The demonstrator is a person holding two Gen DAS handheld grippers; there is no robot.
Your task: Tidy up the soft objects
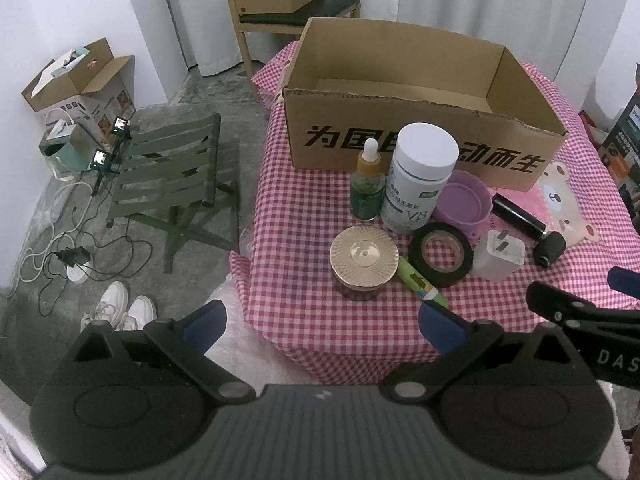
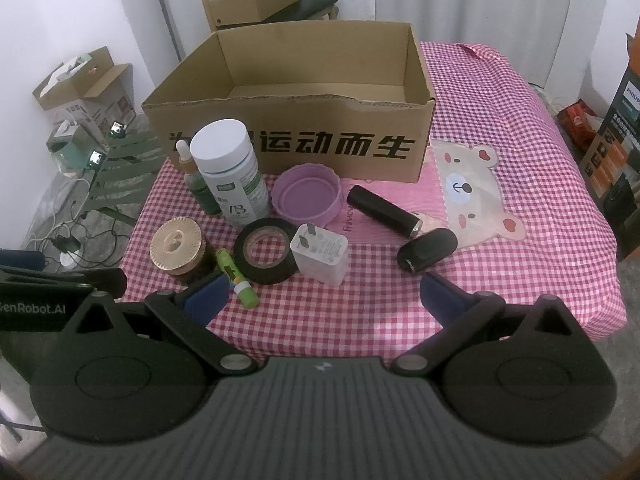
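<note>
— Where are your grippers?

— I hold both low at the near edge of the table (image 2: 520, 152), level and pointing toward the box (image 2: 288, 136). My left gripper (image 1: 322, 326) hangs partly off the table's left corner, fingers (image 1: 204, 326) spread wide with nothing between them. My right gripper (image 2: 326, 294) is over the cloth, fingers (image 2: 440, 294) also wide apart and empty.

— And the things to sort?

— They cluster just in front of the box: a white bottle (image 2: 230, 170), a dropper (image 2: 194, 178) beside it, a purple bowl (image 2: 308, 196), a gold-lidded jar (image 2: 178, 248), a tape roll (image 2: 266, 250), a charger (image 2: 320, 254), a green tube (image 2: 236, 276), a black cylinder (image 2: 384, 210) and a black roller (image 2: 426, 250). The box looks empty inside.

— What does each view add?

— My left view shows the floor: a green folding stool (image 1: 172, 176), white shoes (image 1: 120, 308), cables. It catches my right gripper at its right edge. My right view shows the bear patch (image 2: 476, 188) fully and the table's right side, with my left gripper at its left edge.
</note>
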